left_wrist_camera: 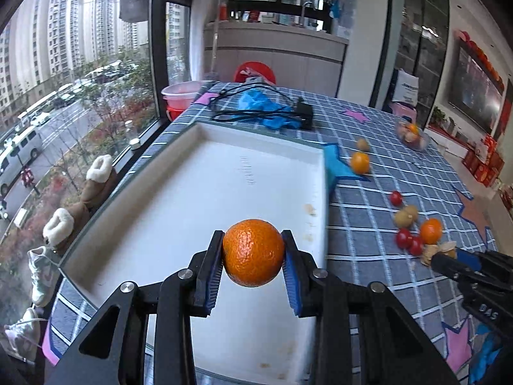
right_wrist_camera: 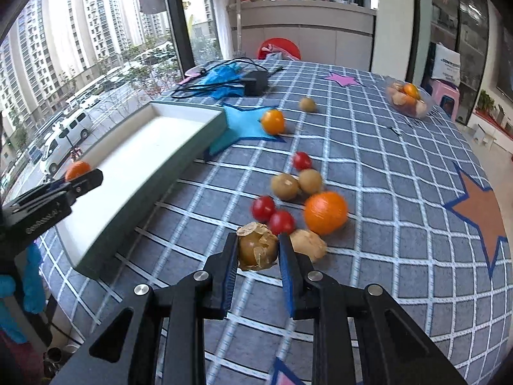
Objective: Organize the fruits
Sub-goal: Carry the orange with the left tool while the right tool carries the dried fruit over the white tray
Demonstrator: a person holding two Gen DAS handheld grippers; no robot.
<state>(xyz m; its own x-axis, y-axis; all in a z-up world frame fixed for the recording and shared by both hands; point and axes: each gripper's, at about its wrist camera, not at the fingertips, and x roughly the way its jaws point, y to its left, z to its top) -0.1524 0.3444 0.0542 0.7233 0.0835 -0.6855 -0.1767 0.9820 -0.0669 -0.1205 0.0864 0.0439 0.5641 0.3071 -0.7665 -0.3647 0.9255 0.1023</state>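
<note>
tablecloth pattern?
Tablecloth: grey-blue with a white grid, plus blue, pink and orange stars. Right wrist view shows it best.

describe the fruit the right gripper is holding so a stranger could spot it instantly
Start at the white tray on the checked tablecloth; beside its near corner lies a cluster of fruit. At the cluster's front, the right gripper pinches a brown longan, the only one with its shell cracked and flaking.
</note>
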